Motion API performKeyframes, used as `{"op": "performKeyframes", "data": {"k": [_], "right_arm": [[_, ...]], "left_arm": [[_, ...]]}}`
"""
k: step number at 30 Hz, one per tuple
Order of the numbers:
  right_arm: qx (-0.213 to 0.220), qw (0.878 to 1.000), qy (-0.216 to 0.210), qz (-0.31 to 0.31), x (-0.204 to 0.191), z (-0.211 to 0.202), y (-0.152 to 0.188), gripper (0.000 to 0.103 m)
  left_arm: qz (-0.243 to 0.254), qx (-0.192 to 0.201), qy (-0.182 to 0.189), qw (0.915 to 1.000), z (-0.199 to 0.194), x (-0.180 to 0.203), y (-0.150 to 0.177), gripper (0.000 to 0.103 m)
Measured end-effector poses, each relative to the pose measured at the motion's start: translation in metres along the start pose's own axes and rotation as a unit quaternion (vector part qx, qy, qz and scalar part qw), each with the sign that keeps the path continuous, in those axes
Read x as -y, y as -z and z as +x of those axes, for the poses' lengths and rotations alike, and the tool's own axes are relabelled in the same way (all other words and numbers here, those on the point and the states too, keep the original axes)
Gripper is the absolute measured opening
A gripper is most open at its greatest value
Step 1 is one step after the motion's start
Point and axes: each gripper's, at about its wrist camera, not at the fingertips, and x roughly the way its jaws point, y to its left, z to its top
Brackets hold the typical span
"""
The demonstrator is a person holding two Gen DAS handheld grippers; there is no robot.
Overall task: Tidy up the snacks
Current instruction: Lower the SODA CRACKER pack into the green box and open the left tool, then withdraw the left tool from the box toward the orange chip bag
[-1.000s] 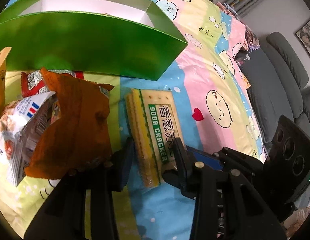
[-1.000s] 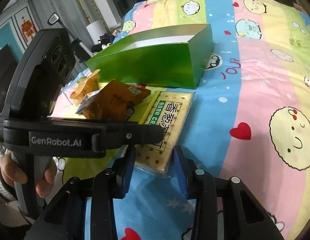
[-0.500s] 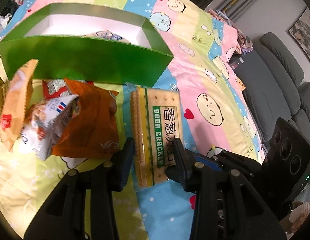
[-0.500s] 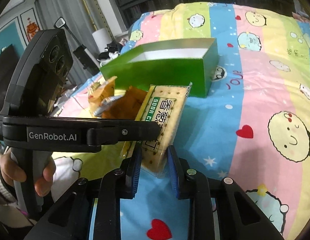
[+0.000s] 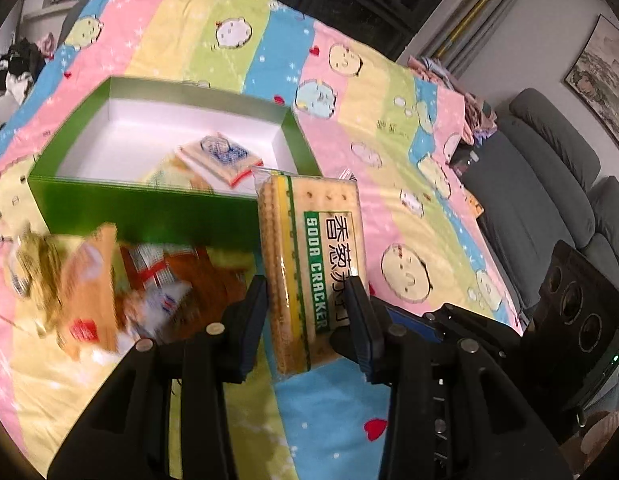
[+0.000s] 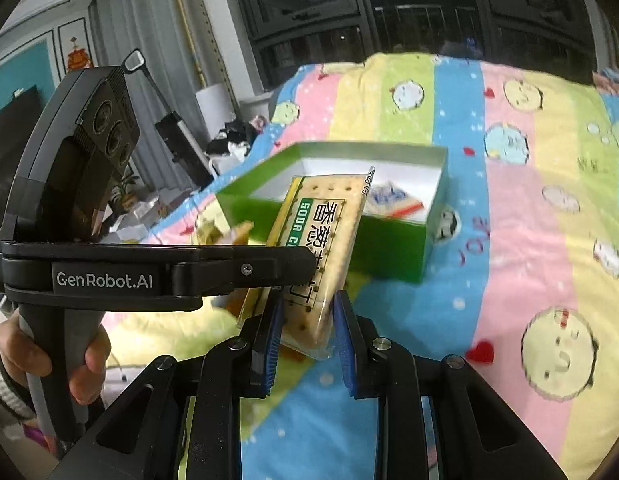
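Change since a second ago: the soda cracker pack (image 5: 313, 268) has left the bedspread (image 5: 389, 128) and now hangs in the air, both grippers higher; more of the green box (image 5: 149, 208) interior shows.
Left gripper (image 5: 305, 300): narrow, its pads against the two long sides of the pack's near end.
Right gripper (image 6: 305, 320): narrow, closed tighter than a second ago, clamping the same end across its thickness.
Pack position: tilted, far end over the near right corner of the box.
Box contents: a white-and-blue packet (image 5: 219, 156) lies inside; the print is too blurred to read.
Loose snacks (image 5: 109, 288): heaped in front of the box, smeared by motion, individual wrappers hard to separate.
Person's hand (image 6: 49, 360): grips the left handle, partly cut off by the frame edge.
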Motion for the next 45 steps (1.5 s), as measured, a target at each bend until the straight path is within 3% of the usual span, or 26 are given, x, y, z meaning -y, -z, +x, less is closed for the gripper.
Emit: {"op": "performKeyframes", "data": {"k": [9,17,33,34,36,37,38,40,45], "right_arm": [[0.030,0.999,0.002,-0.013,0.002,0.013,-0.044,0.027],[0.037,0.999,0.006,-0.019,0.011,0.039,-0.078,0.027],[-0.007,1.000,0.009,0.000,0.036,0.100,-0.093,0.028],[-0.010,1.000,0.015,0.001,0.036,0.102,-0.093,0.028],[-0.018,0.999,0.037,-0.003,0.036,0.108,-0.093,0.028],[-0.021,0.999,0.050,-0.004,0.036,0.109,-0.092,0.032],[-0.023,0.998,0.061,-0.002,0.036,0.109,-0.091,0.035],[-0.021,0.998,0.067,0.002,0.037,0.104,-0.088,0.043],[-0.001,0.998,0.069,0.005,0.037,0.079,-0.082,0.051]], "left_arm": [[0.016,0.034,-0.011,0.9992,-0.008,-0.006,-0.046,0.039],[0.004,0.039,-0.011,0.9992,0.004,-0.026,-0.085,0.039],[-0.024,-0.002,-0.034,0.9991,0.052,-0.062,-0.110,0.038],[-0.026,-0.005,-0.039,0.9989,0.055,-0.064,-0.111,0.041],[-0.030,-0.012,-0.056,0.9979,0.061,-0.068,-0.111,0.059],[-0.036,-0.016,-0.063,0.9972,0.063,-0.072,-0.111,0.080],[-0.047,-0.021,-0.065,0.9965,0.065,-0.078,-0.110,0.091],[-0.063,-0.024,-0.063,0.9957,0.061,-0.086,-0.107,0.091],[-0.090,-0.009,-0.065,0.9938,0.030,-0.104,-0.106,0.097]]}}
